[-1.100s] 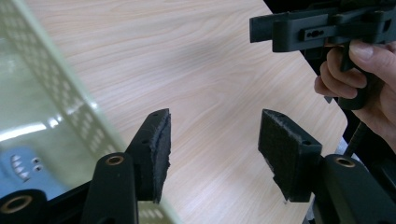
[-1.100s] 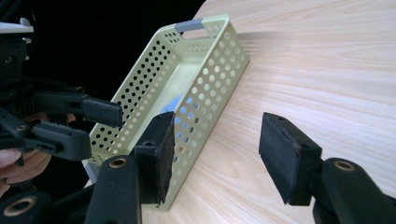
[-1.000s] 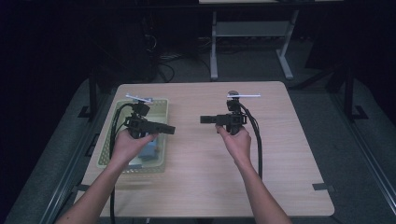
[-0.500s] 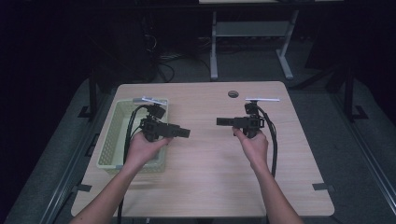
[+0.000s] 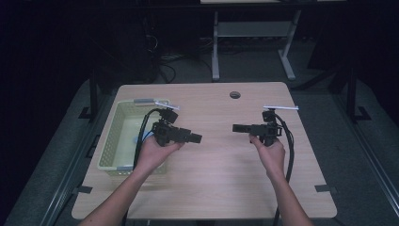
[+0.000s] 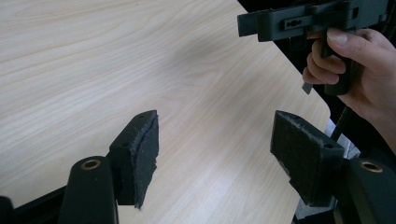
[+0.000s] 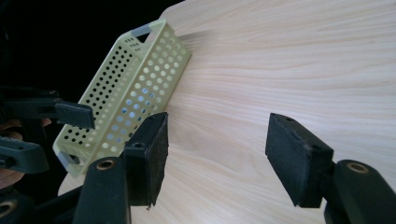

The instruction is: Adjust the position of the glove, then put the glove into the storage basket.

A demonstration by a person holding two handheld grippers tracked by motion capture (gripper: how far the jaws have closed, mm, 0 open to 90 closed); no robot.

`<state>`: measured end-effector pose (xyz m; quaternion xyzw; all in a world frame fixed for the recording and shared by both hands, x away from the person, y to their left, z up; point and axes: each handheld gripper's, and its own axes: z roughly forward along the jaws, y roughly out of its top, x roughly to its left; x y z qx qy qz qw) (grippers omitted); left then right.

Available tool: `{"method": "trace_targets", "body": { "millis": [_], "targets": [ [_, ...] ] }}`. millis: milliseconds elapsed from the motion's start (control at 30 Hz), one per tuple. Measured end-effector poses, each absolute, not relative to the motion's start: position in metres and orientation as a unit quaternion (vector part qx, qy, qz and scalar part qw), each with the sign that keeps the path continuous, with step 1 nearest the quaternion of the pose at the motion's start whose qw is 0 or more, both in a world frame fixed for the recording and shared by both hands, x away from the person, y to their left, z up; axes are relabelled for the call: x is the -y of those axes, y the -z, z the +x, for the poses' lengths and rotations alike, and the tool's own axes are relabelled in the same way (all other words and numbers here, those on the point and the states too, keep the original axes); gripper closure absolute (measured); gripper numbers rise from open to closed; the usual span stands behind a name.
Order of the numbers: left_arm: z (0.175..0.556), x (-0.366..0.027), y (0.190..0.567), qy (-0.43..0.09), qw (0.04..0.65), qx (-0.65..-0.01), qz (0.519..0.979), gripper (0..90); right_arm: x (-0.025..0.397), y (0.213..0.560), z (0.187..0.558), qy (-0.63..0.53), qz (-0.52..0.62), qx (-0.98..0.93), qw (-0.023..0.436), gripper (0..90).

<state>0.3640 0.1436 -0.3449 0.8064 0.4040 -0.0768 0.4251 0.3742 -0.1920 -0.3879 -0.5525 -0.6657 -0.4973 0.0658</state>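
Both jaw sets spread wide, empty: left gripper (image 5: 196,138) and right gripper (image 5: 236,127) hover over the bare light wood table (image 5: 221,188), facing each other. Pale green perforated plastic basket (image 5: 109,151) sits at the table's left edge beside the left hand; something bluish lies inside, so work looks done or not started, hard to tell.

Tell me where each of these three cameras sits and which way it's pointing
High view: above the person's side, looking forward and down on the table; both forearms, left tool and right tool show, basket at left.
Left gripper view: rides the left tool, looking across bare tabletop at the right hand; own open jaws rise below.
Right gripper view: rides the right tool, facing the basket; own open jaws below.
Shared: the two gripper views face each other; the basket appears in the high and right gripper views.
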Motion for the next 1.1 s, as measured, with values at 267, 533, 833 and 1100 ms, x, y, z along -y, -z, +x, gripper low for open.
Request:
{"method": "trace_targets", "body": {
  "millis": [267, 533, 833, 1100],
  "targets": [
    [0.361, -0.138, 0.351, 0.079, 0.425, -0.399, 0.808, 31.1, 0.211, 0.390, 0.366, 0.500, -0.558, 0.660, 0.057, 38.8],
    [0.360, -0.130, 0.354, 0.084, 0.426, -0.393, 0.810, 30.7, 0.231, 0.401, 0.357, 0.499, -0.570, 0.650, 0.058, 38.0],
    [0.359, -0.123, 0.361, 0.090, 0.421, -0.391, 0.814, 29.8, 0.245, 0.412, 0.353, 0.492, -0.584, 0.642, 0.059, 37.3],
    [0.357, -0.121, 0.363, 0.087, 0.425, -0.393, 0.810, 29.8, 0.248, 0.417, 0.351, 0.490, -0.585, 0.644, 0.058, 37.3]
  ]
}}
